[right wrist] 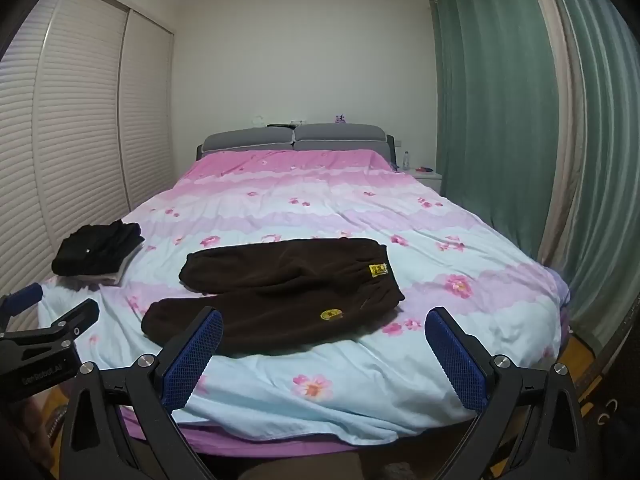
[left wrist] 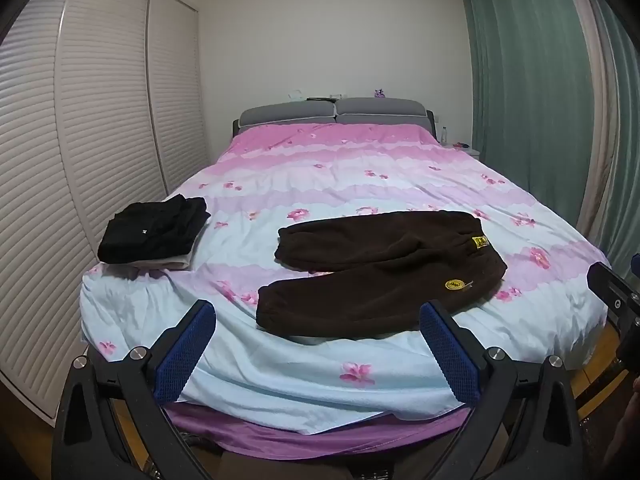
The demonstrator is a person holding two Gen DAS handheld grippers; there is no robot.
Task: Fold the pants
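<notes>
The bed (left wrist: 280, 364) spreads ahead of both sets of fingers. Brown pants (left wrist: 384, 276) lie flat beyond them, unfolded. Left gripper (left wrist: 318, 324) and right gripper (right wrist: 324, 330) gape empty; next, I judge, reaching for a leg.

You've got a big bed (left wrist: 280, 376) filling most of the room, covered with a pink, lilac and pale blue duvet printed with pink flowers, with a purple sheet (right wrist: 256, 446) peeking out under the near edge. Over on the left side of the bed sits a stack of folded clothes (left wrist: 154, 232), black on top and something pale underneath. At the far end you see two grey headboard cushions (right wrist: 294, 138) side by side, with a few small bits on the ledge behind them, too tiny to make out. Louvred wardrobe doors (left wrist: 100, 112) run down your left, green curtains (right wrist: 496, 112) hang on your right, and a white nightstand (right wrist: 428, 176) with a small bottle (right wrist: 406, 160) is tucked beside the headboard.
</notes>
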